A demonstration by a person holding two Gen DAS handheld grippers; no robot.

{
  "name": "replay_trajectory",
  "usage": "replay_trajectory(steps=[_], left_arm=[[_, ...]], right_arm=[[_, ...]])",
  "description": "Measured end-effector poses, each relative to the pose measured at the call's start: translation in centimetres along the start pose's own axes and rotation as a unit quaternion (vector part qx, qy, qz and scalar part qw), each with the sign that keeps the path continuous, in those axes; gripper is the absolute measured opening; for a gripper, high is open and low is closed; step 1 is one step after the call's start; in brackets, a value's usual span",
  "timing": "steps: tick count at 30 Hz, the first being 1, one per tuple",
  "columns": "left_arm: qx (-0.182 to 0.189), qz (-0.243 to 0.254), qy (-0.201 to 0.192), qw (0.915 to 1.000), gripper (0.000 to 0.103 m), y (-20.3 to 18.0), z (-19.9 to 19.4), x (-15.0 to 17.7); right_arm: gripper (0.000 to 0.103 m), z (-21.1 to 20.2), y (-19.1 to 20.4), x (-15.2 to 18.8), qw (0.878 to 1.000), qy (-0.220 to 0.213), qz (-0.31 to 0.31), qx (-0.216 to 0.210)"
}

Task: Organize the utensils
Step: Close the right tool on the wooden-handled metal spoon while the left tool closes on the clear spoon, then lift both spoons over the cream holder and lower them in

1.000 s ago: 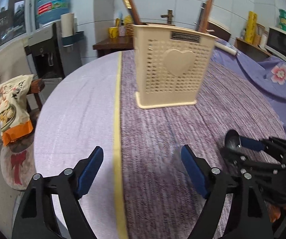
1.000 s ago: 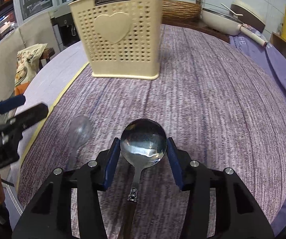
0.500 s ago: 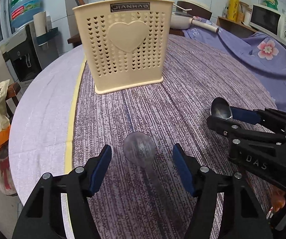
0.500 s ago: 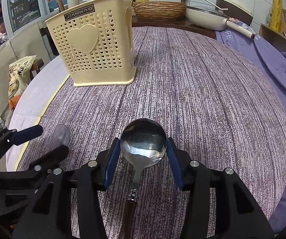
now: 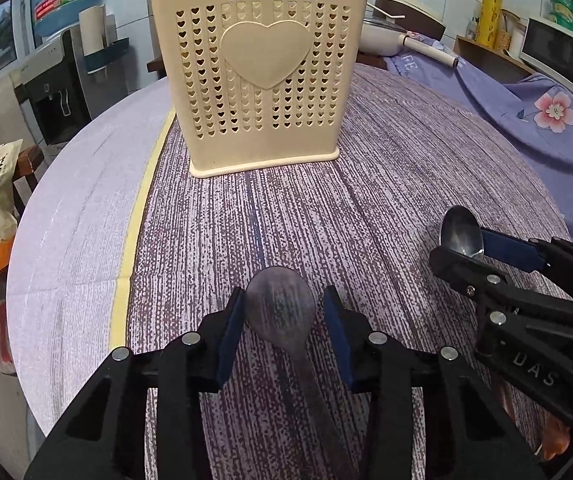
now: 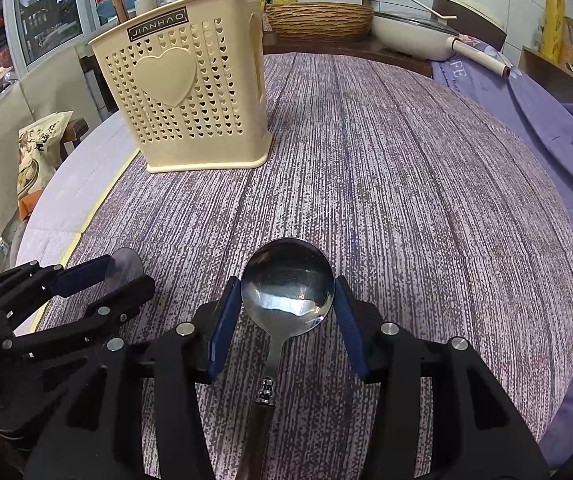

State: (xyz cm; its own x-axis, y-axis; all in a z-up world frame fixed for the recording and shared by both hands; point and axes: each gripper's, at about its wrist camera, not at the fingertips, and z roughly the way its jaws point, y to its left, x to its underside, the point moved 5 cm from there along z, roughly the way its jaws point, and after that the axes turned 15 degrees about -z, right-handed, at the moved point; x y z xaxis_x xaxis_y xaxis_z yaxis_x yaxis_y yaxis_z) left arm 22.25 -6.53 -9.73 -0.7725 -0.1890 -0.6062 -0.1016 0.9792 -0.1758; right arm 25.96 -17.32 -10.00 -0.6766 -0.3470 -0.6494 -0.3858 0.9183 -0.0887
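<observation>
On the purple tablecloth (image 5: 386,152), before the cream holder (image 5: 264,76), a clear spoon (image 5: 280,304) is framed by the left gripper (image 5: 282,320), jaws just closing, contact w/ pads not sure. The metal spoon (image 6: 288,284) is pinched by the right gripper (image 6: 286,312), prob. for dropping into the holder.

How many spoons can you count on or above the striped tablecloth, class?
2. A translucent plastic spoon sits between the left gripper pads; a shiny metal spoon with a brown handle sits between the right gripper pads. More utensils may be hidden inside the cream utensil holder.
</observation>
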Motion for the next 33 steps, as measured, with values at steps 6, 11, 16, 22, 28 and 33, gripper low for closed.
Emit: replay_trajectory(steps=[6,11,16,22,28,33], left_arm=[[0.001,-0.002,-0.004,1.0,0.035,-0.1,0.1,-0.2],[0.008,-0.01,-0.01,0.9999,0.035,0.3,-0.3,-0.5],[0.02,-0.018,-0.034,0.9991,0.035,0.9,-1.9,-1.4],[0.034,-0.02,-0.069,0.9968,0.035,1.2,-4.7,-2.9],[0.047,-0.021,-0.099,0.9938,0.035,1.4,-7.1,-4.1],[0.054,-0.021,-0.116,0.9915,0.035,1.7,-8.4,-4.7]], right_arm=[[0.048,0.2,0.1,0.1,1.0,0.001,-0.002,0.0],[0.048,-0.1,0.3,0.0,1.0,-0.004,-0.004,-0.001],[0.048,-1.2,0.6,-0.6,1.0,-0.018,-0.007,-0.005],[0.048,-3.4,0.9,-1.7,0.999,-0.044,-0.015,-0.011],[0.048,-5.9,1.3,-2.9,0.997,-0.067,-0.026,-0.022],[0.048,-7.8,1.6,-4.0,0.996,-0.083,-0.034,-0.027]])
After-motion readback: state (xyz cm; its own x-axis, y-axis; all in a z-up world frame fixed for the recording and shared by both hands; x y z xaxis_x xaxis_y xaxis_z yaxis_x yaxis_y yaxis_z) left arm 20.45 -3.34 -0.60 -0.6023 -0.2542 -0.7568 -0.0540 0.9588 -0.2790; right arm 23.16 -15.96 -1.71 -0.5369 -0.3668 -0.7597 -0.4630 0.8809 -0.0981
